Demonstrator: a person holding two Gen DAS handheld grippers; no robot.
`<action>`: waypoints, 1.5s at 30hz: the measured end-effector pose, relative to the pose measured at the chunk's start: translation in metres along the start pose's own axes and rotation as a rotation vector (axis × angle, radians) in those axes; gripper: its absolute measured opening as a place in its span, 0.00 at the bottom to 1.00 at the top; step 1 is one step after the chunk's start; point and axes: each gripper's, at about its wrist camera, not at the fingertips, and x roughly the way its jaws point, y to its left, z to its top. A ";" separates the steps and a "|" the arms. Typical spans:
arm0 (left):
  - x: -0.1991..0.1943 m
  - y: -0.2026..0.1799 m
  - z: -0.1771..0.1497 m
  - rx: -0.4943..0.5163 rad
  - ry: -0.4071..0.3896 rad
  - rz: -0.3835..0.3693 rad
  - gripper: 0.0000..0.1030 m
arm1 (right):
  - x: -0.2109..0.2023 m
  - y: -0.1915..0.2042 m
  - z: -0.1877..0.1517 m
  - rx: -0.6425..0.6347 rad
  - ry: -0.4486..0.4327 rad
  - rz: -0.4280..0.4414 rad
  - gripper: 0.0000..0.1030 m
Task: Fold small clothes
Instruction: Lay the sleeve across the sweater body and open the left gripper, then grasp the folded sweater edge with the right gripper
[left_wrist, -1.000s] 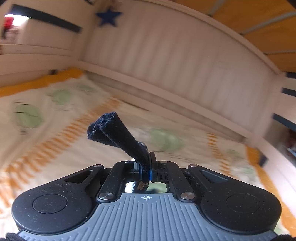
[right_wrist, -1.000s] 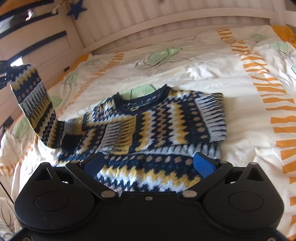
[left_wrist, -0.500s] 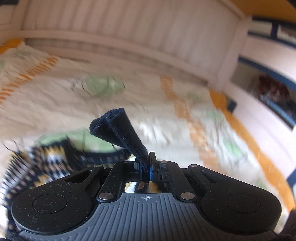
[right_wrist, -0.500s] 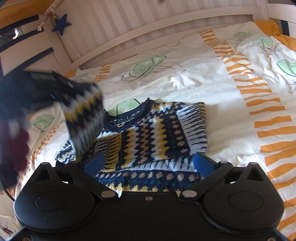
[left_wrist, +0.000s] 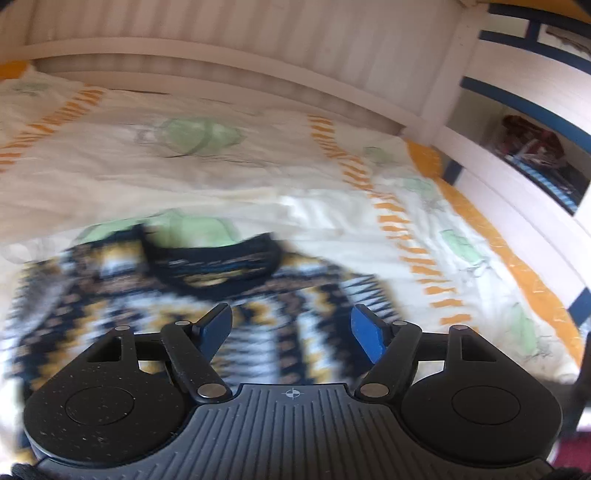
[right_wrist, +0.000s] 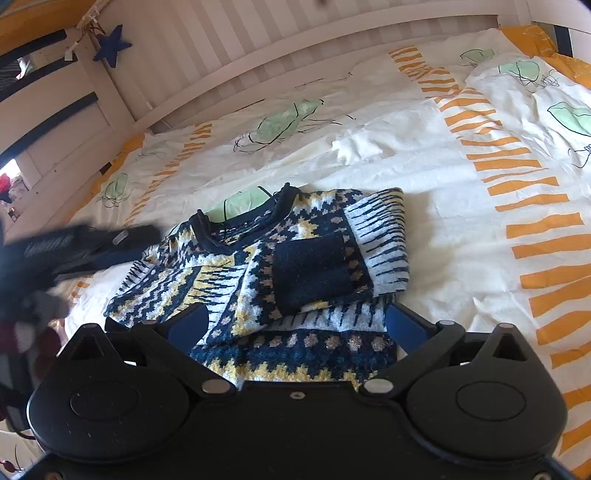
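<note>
Left gripper (left_wrist: 291, 326) jaws just opened, sleeve cuff (right_wrist: 314, 271) released, nothing between them; cuff now lies across the patterned sweater (right_wrist: 258, 280) on the bed (right_wrist: 461, 192); right gripper (right_wrist: 293, 325) jaws spread, empty; both sleeves folded in, body fold likely next.

L hand-held gripper (left_wrist: 291, 328) just opened, empty, over sweater (left_wrist: 177, 295).

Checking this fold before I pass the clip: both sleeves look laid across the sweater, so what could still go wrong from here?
1. The navy cuff lies loose on the sweater, bunched, and may slide off when the body is folded.
2. The left gripper, whose jaws have just been opening with nothing between them, hangs close over the knit and could snag it.
3. The duvet underneath is wrinkled, so the fold may come out uneven.
</note>
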 end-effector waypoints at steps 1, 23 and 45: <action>-0.007 0.012 -0.004 -0.007 0.003 0.031 0.68 | 0.001 0.000 -0.001 -0.001 0.003 -0.002 1.00; -0.021 0.169 -0.053 -0.213 0.055 0.357 0.68 | 0.016 0.011 -0.017 -0.092 -0.029 0.024 1.00; 0.001 0.180 -0.051 -0.237 0.051 0.390 0.68 | 0.095 -0.027 0.030 0.022 0.014 0.027 0.69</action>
